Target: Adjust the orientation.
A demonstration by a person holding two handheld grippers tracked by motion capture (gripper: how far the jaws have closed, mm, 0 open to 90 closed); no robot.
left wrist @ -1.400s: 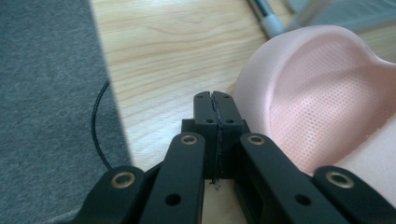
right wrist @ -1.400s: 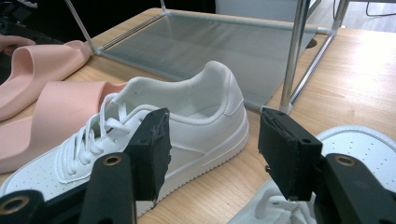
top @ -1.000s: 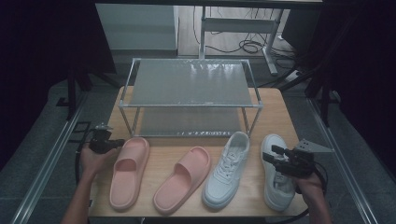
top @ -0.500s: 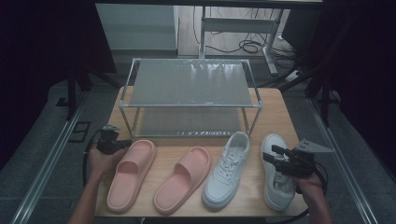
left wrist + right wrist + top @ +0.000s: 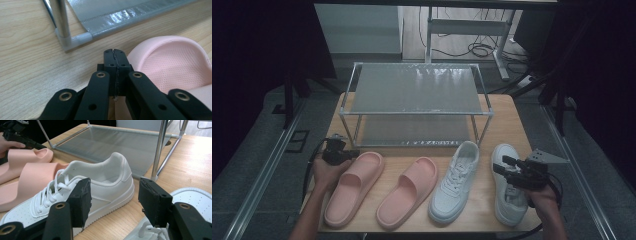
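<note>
Two pink slippers and two white sneakers lie in a row on the wooden table. My left gripper [image 5: 353,154] [image 5: 115,53] is shut with nothing in it, its tips just beside the far end of the left pink slipper [image 5: 352,187] [image 5: 172,62]. The second pink slipper [image 5: 409,190] lies beside it. My right gripper [image 5: 498,168] [image 5: 116,195] is open and hovers over the right sneaker [image 5: 507,200] [image 5: 192,197]. Its jaws point toward the heel side of the left sneaker [image 5: 454,185] [image 5: 105,180] without touching it.
A two-tier metal shoe rack [image 5: 417,90] with grey mesh shelves stands at the back of the table, its front corner leg [image 5: 63,25] close ahead of my left gripper. The table's edges [image 5: 422,231] lie near the shoes' front ends. Dark floor surrounds the table.
My left hand and its shut gripper have moved right and forward, up to the far end of the left pink slipper. The right gripper has stayed in place.
</note>
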